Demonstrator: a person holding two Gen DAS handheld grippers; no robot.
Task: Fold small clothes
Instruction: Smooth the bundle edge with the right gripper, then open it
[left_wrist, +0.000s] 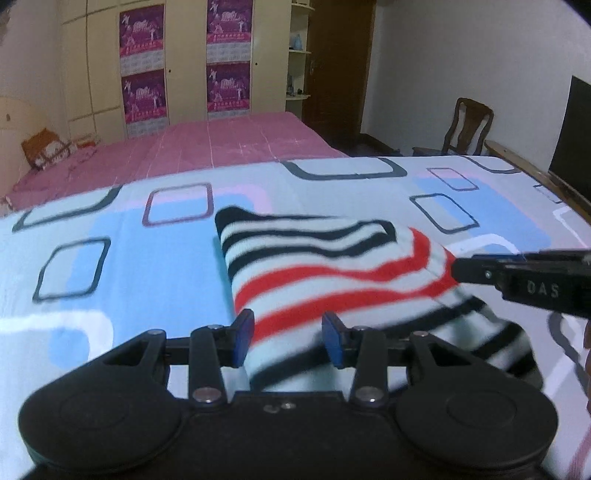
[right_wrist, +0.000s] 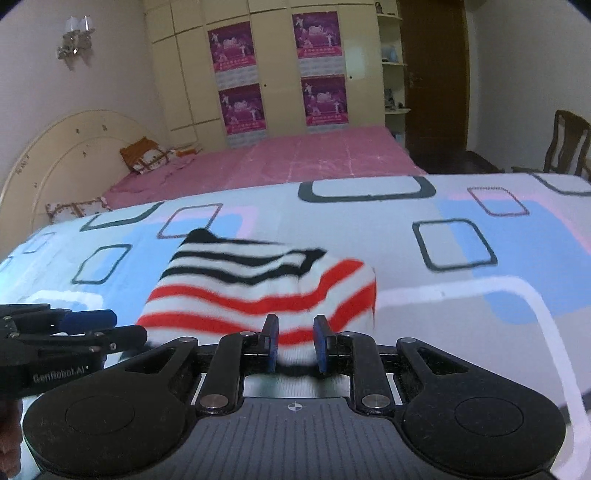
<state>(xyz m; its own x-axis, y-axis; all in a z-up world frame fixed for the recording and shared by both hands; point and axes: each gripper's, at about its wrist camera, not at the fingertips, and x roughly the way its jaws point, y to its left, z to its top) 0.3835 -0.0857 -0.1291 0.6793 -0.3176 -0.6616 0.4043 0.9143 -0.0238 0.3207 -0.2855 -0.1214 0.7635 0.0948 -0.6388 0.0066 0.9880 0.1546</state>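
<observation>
We see the white knitted garment with red and black stripes (left_wrist: 325, 280) lying folded on the pale blue sheet printed with rounded squares (left_wrist: 147, 266). Our left gripper (left_wrist: 288, 338) clamps its near edge between blue pads, and our right gripper (right_wrist: 295, 341) (entering the left view from three o'clock) pinches the same edge further along

My left tool (left_wrist: 288, 339) is matt black plastic with shiny metal rivets and smooth blue pads (left_wrist: 243, 338); my right tool (right_wrist: 295, 343) is the same, its housing ribbed grey. The striped garment (left_wrist: 325, 273) looks soft, fuzzy knit. The printed bedsheet (left_wrist: 129, 258) is smooth matt cloth. The wardrobe (right_wrist: 277, 66) carries glossy paper posters (right_wrist: 232, 46); the chair (left_wrist: 469, 125) is polished wood.
</observation>
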